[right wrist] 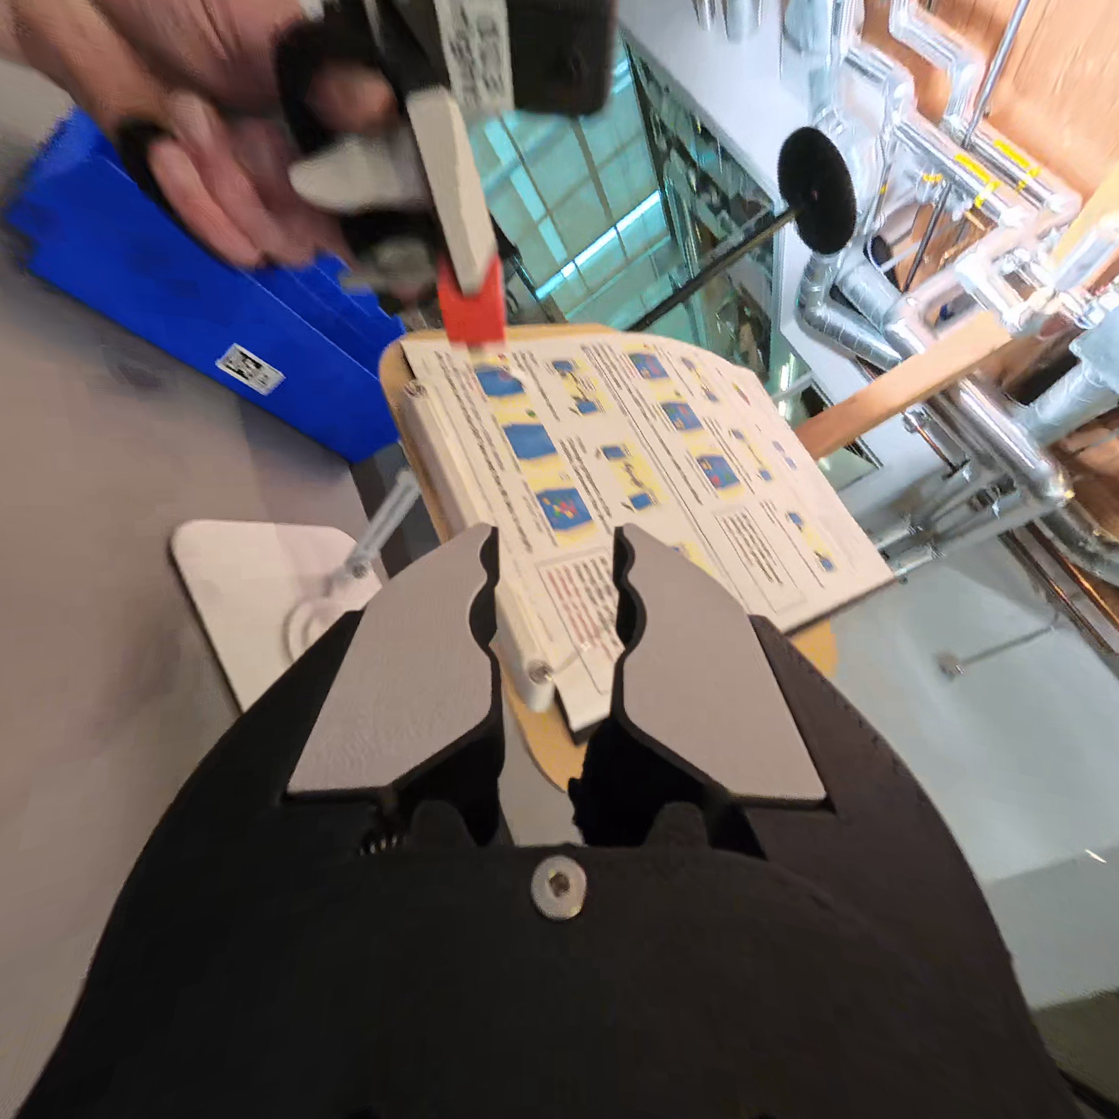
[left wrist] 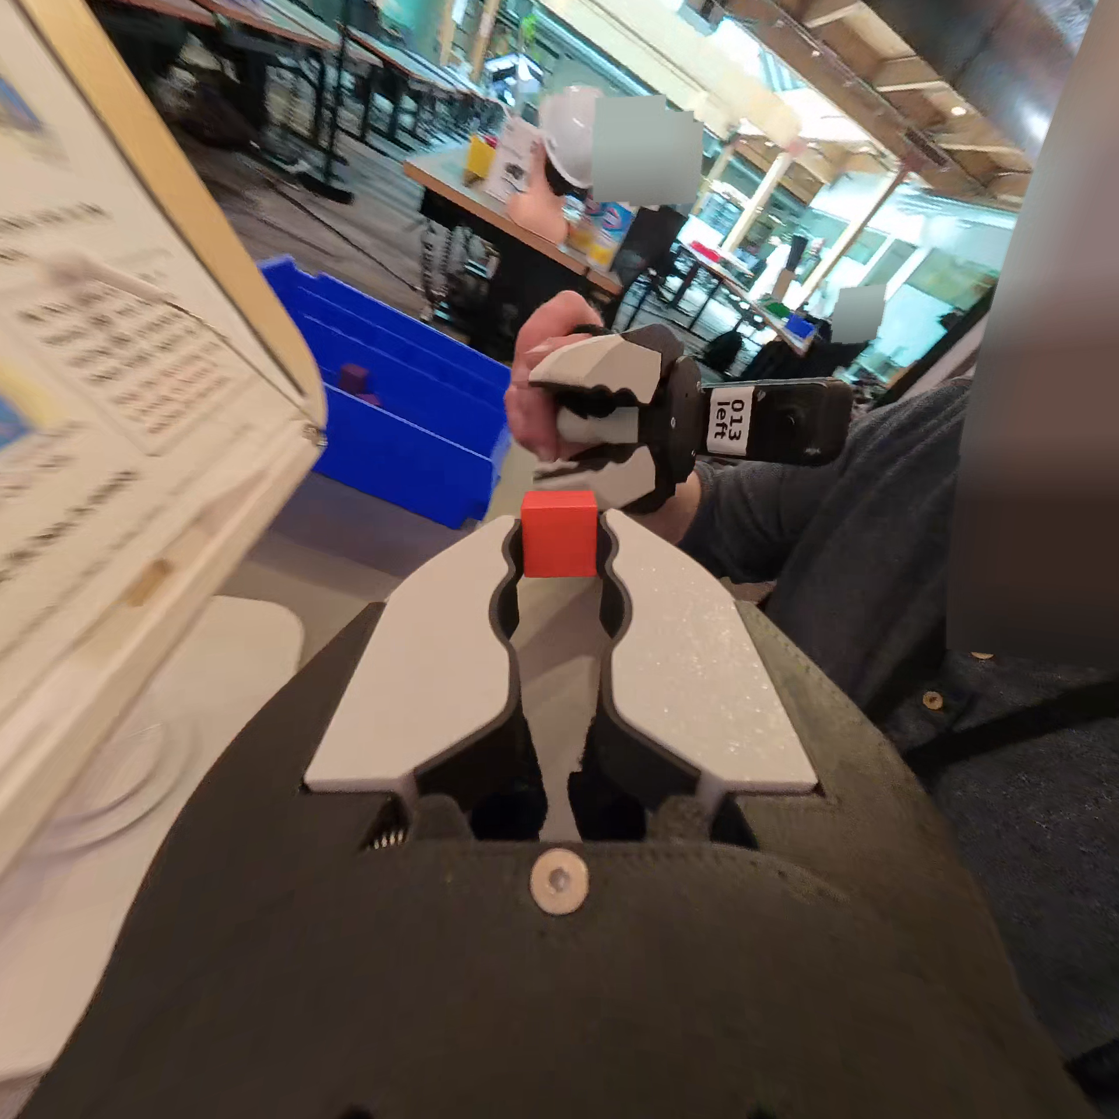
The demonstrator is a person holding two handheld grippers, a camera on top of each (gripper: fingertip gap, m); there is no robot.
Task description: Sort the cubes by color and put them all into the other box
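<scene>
Clamped between the left gripper's (left wrist: 558, 539) two grey fingertips is a red cube (left wrist: 558, 533), both pads pressed against its side faces and its top edge standing just proud of the tips; the right wrist view shows the same cube (right wrist: 471, 309) pinched at the end of that gripper, held up in the air in front of the top edge of an instruction sheet. Right gripper (right wrist: 556, 545) has its jaws parted with nothing between them, only the printed instruction sheet (right wrist: 636, 460) on its tan board showing behind the gap. That board leans on a white stand base (right wrist: 242, 575) resting on the grey table (right wrist: 91, 484). In the left wrist view the right gripper (left wrist: 545, 424) appears beyond the cube, held sideways in a person's hand (left wrist: 533, 375), its fingers apart and bare, with a dark grey sleeve (left wrist: 848, 484) behind it. Farther left on the table sits a blue box (left wrist: 399, 424) with dividers, and purple cubes (left wrist: 354, 381) lie in one of its compartments. Behind everything is a blurred workshop with long tables and a white hard hat (left wrist: 569, 133).
</scene>
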